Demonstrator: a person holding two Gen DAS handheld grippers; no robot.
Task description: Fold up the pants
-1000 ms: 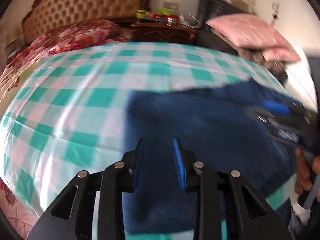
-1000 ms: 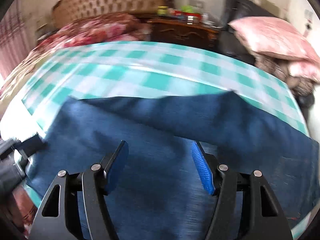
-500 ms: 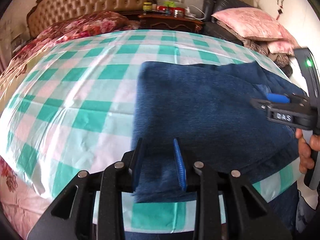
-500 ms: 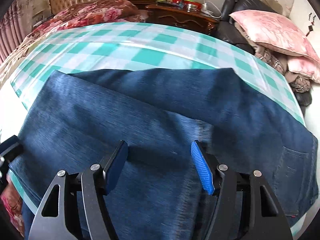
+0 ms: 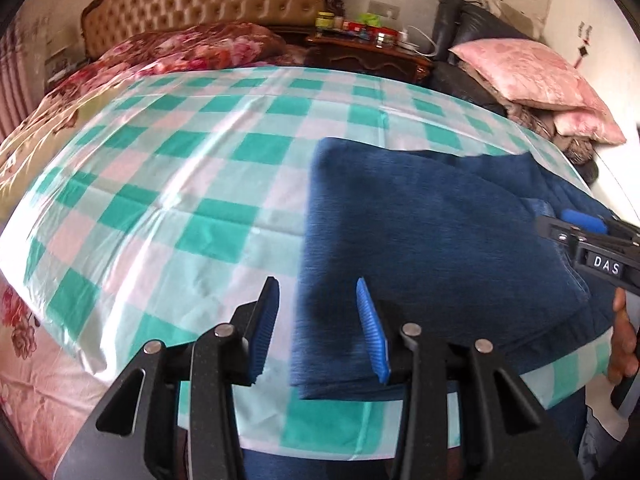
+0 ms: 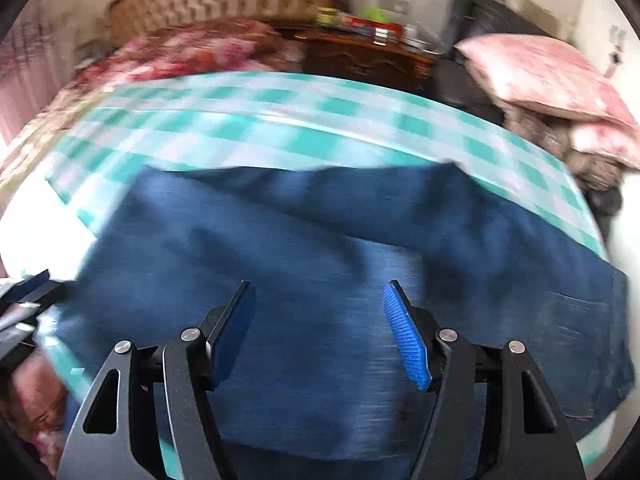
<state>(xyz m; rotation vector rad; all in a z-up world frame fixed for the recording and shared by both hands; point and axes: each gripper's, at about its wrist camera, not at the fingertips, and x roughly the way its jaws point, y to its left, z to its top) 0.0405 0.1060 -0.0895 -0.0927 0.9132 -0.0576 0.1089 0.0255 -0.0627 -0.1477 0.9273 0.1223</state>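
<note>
The dark blue jeans point(image 5: 432, 236) lie folded over on the green-and-white checked sheet point(image 5: 168, 184). My left gripper point(image 5: 316, 316) is open and empty, above the jeans' left folded edge near the bed's front edge. My right gripper point(image 6: 320, 320) is open and empty, hovering over the middle of the jeans point(image 6: 320, 248); this view is blurred. The right gripper also shows at the right edge of the left wrist view point(image 5: 592, 240), above the jeans' right part.
A tufted headboard point(image 5: 208, 0) and a floral quilt point(image 5: 192, 46) lie at the far end of the bed. A wooden nightstand point(image 5: 364, 50) with small jars stands behind. Pink pillows point(image 5: 532, 76) are stacked at the right. The sheet's front edge overhangs below my grippers.
My left gripper has opened and let go of the jeans' folded edge, shifting slightly left. My right gripper stays open and is moving over the jeans.
</note>
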